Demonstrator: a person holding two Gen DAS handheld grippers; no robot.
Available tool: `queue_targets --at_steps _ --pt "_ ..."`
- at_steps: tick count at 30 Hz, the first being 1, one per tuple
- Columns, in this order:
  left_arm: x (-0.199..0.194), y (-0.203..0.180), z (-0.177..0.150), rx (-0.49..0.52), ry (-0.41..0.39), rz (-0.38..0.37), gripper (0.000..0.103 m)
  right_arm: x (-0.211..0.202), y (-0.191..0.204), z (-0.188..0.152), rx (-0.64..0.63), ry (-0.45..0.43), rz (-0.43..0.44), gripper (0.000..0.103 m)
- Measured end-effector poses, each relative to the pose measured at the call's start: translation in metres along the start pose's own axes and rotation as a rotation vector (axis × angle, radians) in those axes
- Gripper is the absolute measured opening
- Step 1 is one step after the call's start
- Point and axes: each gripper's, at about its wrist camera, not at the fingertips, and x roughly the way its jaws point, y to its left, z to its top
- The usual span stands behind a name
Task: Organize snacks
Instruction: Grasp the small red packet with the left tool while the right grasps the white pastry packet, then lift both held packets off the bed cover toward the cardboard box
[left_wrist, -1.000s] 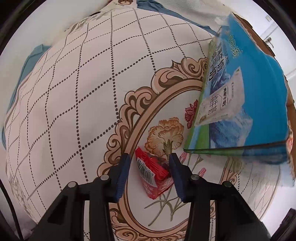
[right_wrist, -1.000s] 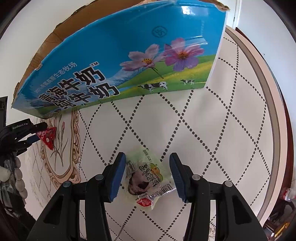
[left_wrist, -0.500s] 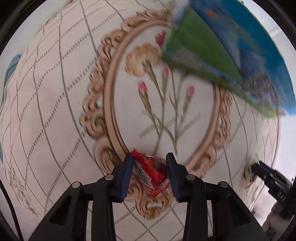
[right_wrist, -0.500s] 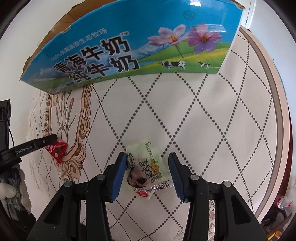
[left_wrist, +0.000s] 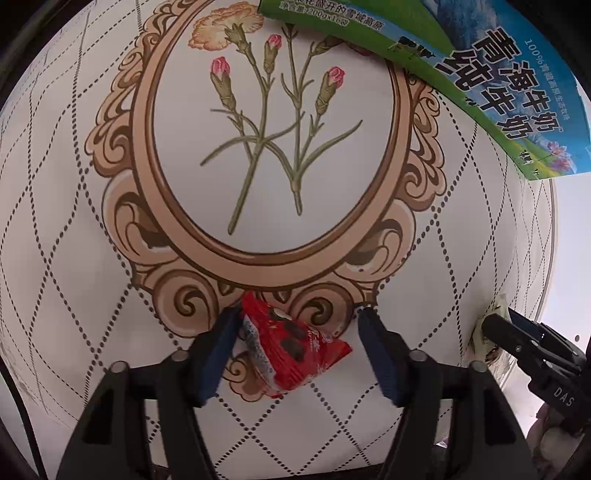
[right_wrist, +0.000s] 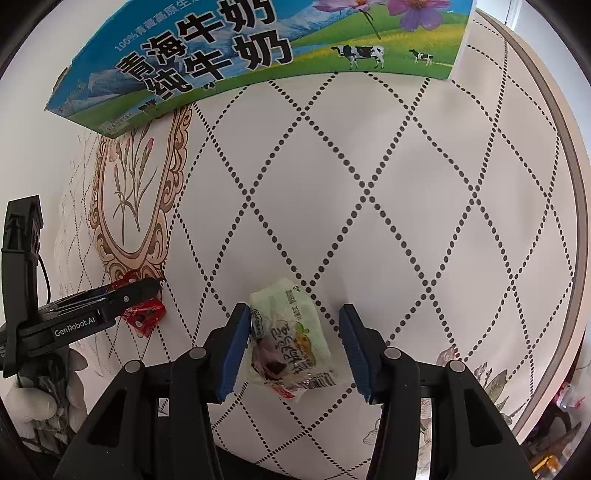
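A red snack packet (left_wrist: 291, 350) lies on the patterned tablecloth between the fingers of my left gripper (left_wrist: 295, 325), which is open with a gap on the right side. It also shows in the right wrist view (right_wrist: 144, 314). A pale green snack packet (right_wrist: 288, 339) lies between the fingers of my right gripper (right_wrist: 291, 317), which is open around it. The right gripper shows at the right edge of the left wrist view (left_wrist: 524, 339). The blue and green milk carton box (right_wrist: 258, 48) stands at the back of the table.
The round table's rim (right_wrist: 576, 206) curves along the right. The ornate flower frame print (left_wrist: 273, 140) lies ahead of the left gripper. A gloved hand (right_wrist: 33, 402) holds the left gripper. Small clutter (right_wrist: 569, 398) lies beyond the table edge.
The left gripper carried the red packet back from the box toward the near table edge, then opened; the packet now lies loose. The right gripper opened wider around the green packet.
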Motion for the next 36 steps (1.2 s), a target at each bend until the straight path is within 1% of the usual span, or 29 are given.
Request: queue_targets --at_steps 2,4,5,6,8,12,13,14,15,19,24,26,29,30,31,34,35,36 --pt "0.003 -0.004 -0.012 -0.001 0.004 0.007 0.068 -0.001 0.001 -0.003 0.002 0.0 0.011 0.055" --pt "0.004 -0.008 -0.021 0.004 0.002 0.016 0.068 -0.002 0.0 -0.004 -0.001 0.006 0.022 0.062" --pt "0.005 -0.009 -0.023 0.005 0.003 0.021 0.068 -0.001 0.0 -0.005 -0.003 0.008 0.024 0.063" --pt "0.013 -0.019 -0.03 0.007 0.002 0.025 0.068 0.001 0.003 -0.006 -0.004 0.008 0.024 0.063" --pt "0.017 -0.027 -0.039 0.022 -0.005 0.038 0.068 0.003 0.005 -0.008 -0.01 0.01 0.02 0.064" --pt "0.015 -0.036 -0.06 0.022 -0.028 0.043 0.068 0.005 0.009 -0.009 -0.026 0.001 0.006 0.063" --pt "0.014 -0.036 -0.062 0.019 -0.034 0.046 0.063 0.005 0.01 -0.01 -0.037 -0.005 -0.006 0.063" --pt "0.014 -0.037 -0.066 0.019 -0.041 0.058 0.059 0.005 0.011 -0.01 -0.046 -0.006 -0.017 0.063" --pt "0.011 -0.035 -0.064 0.023 -0.042 0.067 0.05 0.005 0.011 -0.01 -0.054 -0.011 -0.031 0.06" --pt "0.005 -0.03 -0.07 0.009 -0.051 0.068 0.044 0.01 0.014 -0.011 -0.068 -0.016 -0.044 0.055" --pt "0.001 -0.025 -0.075 -0.023 -0.053 0.037 0.042 0.011 0.018 -0.013 -0.106 -0.031 -0.061 0.054" --pt "-0.004 -0.024 -0.079 -0.037 -0.058 0.023 0.042 0.008 0.018 -0.014 -0.114 -0.041 -0.053 0.052" --pt "-0.015 -0.021 -0.078 -0.041 -0.067 0.007 0.041 0.003 0.018 -0.015 -0.11 -0.056 -0.028 0.049" --pt "-0.018 -0.022 -0.078 -0.041 -0.067 0.0 0.041 0.001 0.017 -0.015 -0.108 -0.06 -0.02 0.042" --pt "-0.023 -0.024 -0.079 -0.04 -0.072 -0.01 0.041 -0.001 0.017 -0.015 -0.106 -0.061 0.0 0.039" --pt "-0.035 -0.031 -0.078 -0.017 -0.089 -0.014 0.041 -0.001 0.019 -0.014 -0.118 -0.053 0.011 0.039" --pt "-0.036 -0.033 -0.078 -0.006 -0.094 -0.008 0.041 0.002 0.017 -0.013 -0.111 -0.038 0.017 0.039" --pt "-0.035 -0.035 -0.077 0.004 -0.097 0.005 0.041 0.003 0.013 -0.012 -0.087 -0.042 0.034 0.039"
